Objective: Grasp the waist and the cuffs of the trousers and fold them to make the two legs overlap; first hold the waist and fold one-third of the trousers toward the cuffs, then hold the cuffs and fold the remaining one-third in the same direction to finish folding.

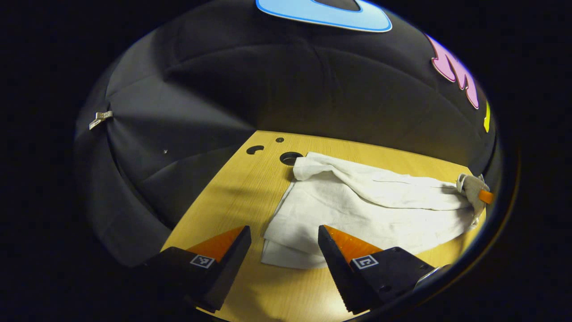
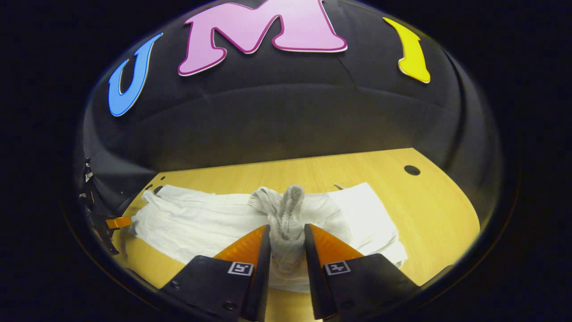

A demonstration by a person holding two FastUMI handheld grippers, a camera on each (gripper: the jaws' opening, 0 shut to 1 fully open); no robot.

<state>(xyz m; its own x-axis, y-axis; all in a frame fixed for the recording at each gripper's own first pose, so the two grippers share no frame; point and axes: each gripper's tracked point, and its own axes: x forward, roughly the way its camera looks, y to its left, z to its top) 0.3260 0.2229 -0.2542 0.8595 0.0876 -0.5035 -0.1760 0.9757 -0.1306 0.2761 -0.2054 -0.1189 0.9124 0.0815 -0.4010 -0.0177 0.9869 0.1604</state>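
While the white trousers [image 1: 357, 205] lie stretched across the wooden table [image 1: 232, 197], partly doubled over on themselves, we pinch a gathered bunch of their cloth between both fingers of our right gripper [image 2: 287, 241], most likely so that this end can be carried over the rest as the next fold. Our left gripper [image 1: 284, 241] hangs with its fingers spread wide and holding nothing, just short of the near corner of the trousers, seemingly ready to grasp it. Round cable holes [image 1: 290, 158] pierce the tabletop, and behind it the booth's black cloth wall [image 1: 268, 89] closes us in.

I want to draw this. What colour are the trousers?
White trousers, plain, no pattern. Clearest in the left gripper view.
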